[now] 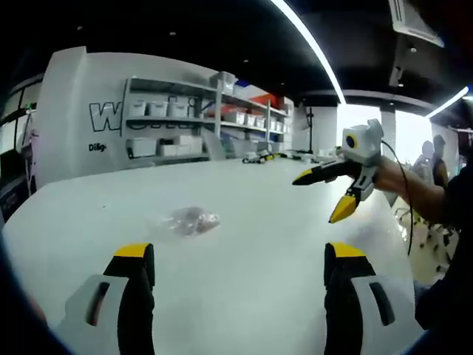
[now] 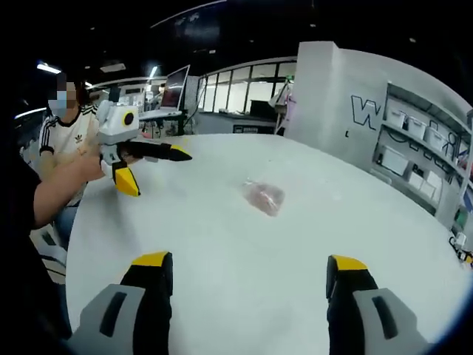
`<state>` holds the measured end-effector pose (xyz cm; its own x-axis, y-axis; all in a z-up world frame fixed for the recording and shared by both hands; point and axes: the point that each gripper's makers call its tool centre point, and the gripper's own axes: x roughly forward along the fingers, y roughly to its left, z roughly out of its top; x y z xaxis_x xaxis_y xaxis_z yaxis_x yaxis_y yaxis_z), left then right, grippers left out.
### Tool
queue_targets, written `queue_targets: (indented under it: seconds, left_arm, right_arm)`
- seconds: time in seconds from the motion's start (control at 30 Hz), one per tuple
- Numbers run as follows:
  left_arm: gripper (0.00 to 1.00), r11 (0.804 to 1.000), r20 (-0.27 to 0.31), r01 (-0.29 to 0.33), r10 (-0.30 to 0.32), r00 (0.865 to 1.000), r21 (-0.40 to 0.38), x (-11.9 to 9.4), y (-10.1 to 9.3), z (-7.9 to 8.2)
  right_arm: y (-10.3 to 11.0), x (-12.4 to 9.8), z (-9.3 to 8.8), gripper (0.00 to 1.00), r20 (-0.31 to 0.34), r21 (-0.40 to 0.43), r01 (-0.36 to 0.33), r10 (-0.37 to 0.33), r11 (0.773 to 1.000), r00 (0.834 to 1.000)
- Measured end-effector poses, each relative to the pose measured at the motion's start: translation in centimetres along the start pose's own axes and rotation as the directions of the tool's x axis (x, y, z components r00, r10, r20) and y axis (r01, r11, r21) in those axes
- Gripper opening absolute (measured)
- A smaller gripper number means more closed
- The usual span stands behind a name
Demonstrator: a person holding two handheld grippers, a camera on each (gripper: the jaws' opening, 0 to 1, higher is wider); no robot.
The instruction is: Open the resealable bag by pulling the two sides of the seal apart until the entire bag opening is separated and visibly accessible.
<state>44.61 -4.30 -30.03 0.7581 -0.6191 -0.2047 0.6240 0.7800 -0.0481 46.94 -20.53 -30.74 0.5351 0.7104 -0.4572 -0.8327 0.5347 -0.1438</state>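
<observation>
The white surface [image 1: 295, 244] spreads wide ahead of both tools, bare enough around the task's thing that either tool can come in from its own side. Beyond its far edge stand shelves [image 1: 185, 118] of white bins, well apart from the work and no part of it.

The left tool [image 1: 240, 270] is held low over the near edge with its jaws spread wide and nothing between them; in the right gripper view it shows at the left [image 2: 151, 166], raised above the surface in a person's hand, also gaping. The right tool [image 2: 251, 277] is likewise released and empty, and from the left gripper view it appears at the right [image 1: 325, 196], lifted clear of the surface. Both seem held apart and open so that each can take one side of the seal.

The resealable bag [image 1: 186, 220] lies flat on the surface, ahead of the left tool's jaws and slightly toward its left jaw; ahead of the right tool [image 2: 264, 197] it sits roughly centred between the jaws, farther out. It is clear, with something pinkish inside, though blur hides where the seal runs. Neither tool touches it, so the opening looks not yet begun.
</observation>
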Motion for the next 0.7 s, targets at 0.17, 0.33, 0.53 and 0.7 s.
queue_targets:
  seconds: [0.17, 0.33, 0.53, 0.7]
  left_arm:
    - [0.94, 1.000, 0.001, 0.001, -0.001, 1.000, -0.003, 0.1, 0.1, -0.1]
    - [0.94, 1.000, -0.003, 0.001, -0.001, 1.000, -0.005, 0.3, 0.2, -0.3]
    - [0.94, 1.000, -0.005, 0.000, 0.000, 1.000, -0.004, 0.6, 0.4, -0.3]
    - [0.94, 1.000, -0.007, -0.002, 0.002, 1.000, -0.005, 0.6, 0.6, -0.3]
  right_arm:
    - [0.0, 1.1, 0.5, 0.86, 0.005, -0.008, -0.007, 0.007, 1.000, 1.000]
    - [0.0, 2.4, 0.9, 0.86, 0.001, -0.025, -0.015, 0.015, 1.000, 1.000]
    - [-0.1, 3.6, 1.0, 0.86, -0.001, -0.035, -0.020, 0.020, 0.999, 1.000]
    - [0.2, 3.9, 0.7, 0.86, -0.005, -0.035, -0.024, 0.024, 0.999, 1.000]
